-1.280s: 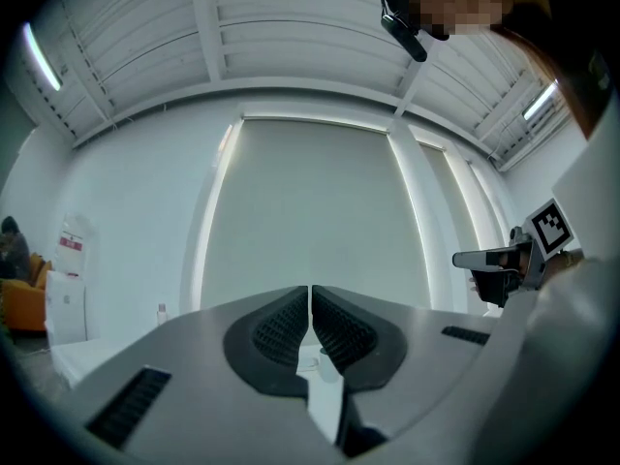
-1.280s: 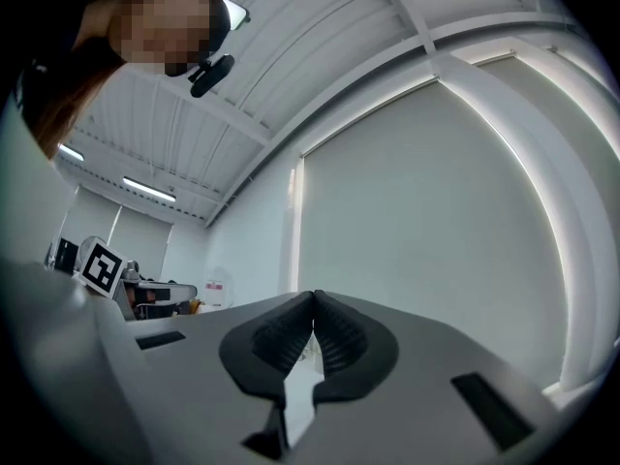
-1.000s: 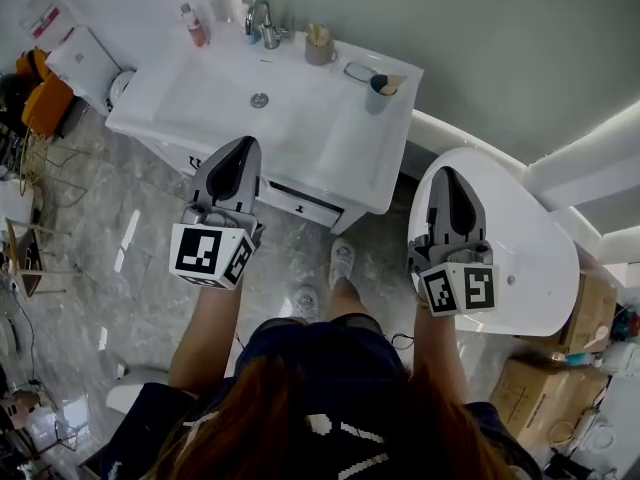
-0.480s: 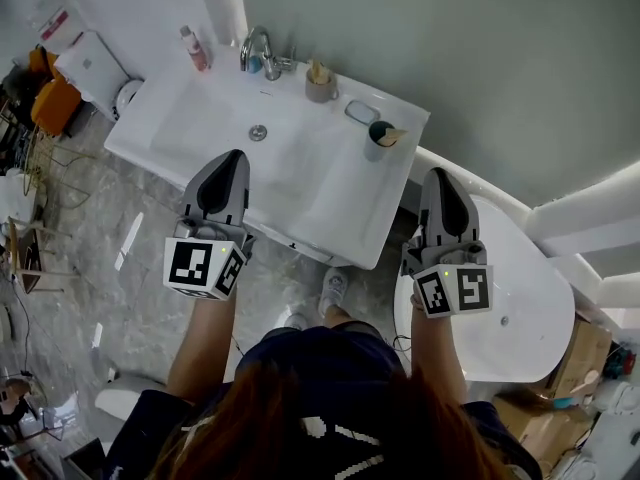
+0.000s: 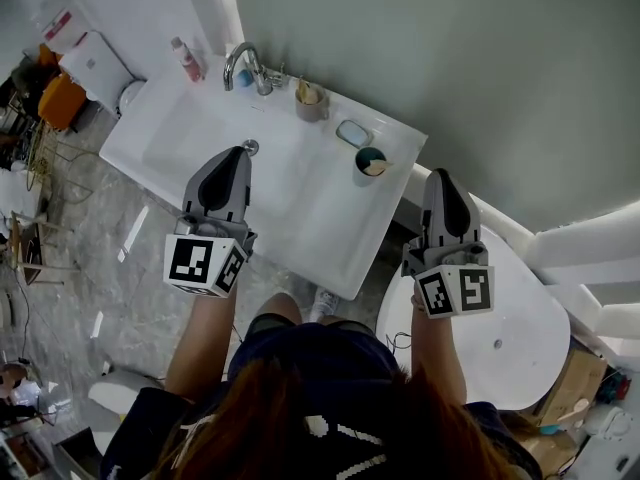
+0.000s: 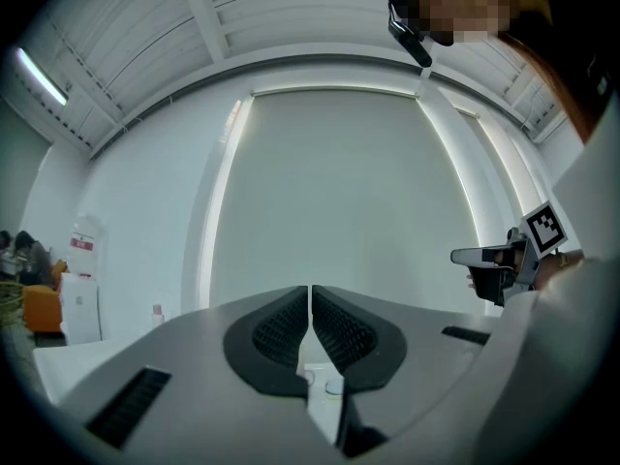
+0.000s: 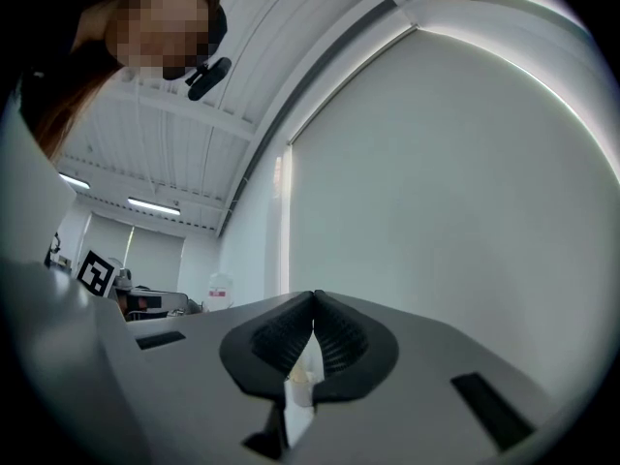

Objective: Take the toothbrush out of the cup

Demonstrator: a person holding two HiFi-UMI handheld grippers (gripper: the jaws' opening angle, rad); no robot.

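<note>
A white sink counter [image 5: 330, 238] stands against the grey wall. On its back edge are a tan cup [image 5: 311, 102] with slim sticks poking out and a dark teal cup [image 5: 367, 166] with a pale toothbrush end [image 5: 378, 168] at its rim. My left gripper [image 5: 238, 152] hovers over the basin, shut and empty, well short of both cups. My right gripper [image 5: 440, 175] hangs off the counter's right end, also shut and empty. In the left gripper view the jaws [image 6: 310, 289] meet at the tip, as they do in the right gripper view [image 7: 313, 296].
A chrome faucet [image 5: 244, 64], a pink bottle [image 5: 183, 58] and a soap dish [image 5: 353, 133] line the counter's back. A white rounded fixture [image 5: 500, 318] sits under my right gripper. Cardboard boxes [image 5: 585, 373] lie at the lower right, clutter and an orange item [image 5: 60, 100] on the marble floor at left.
The person has stepped toward the sink, so the counter and cups sit closer under both grippers. The left gripper is now over the basin. Both stay shut.
</note>
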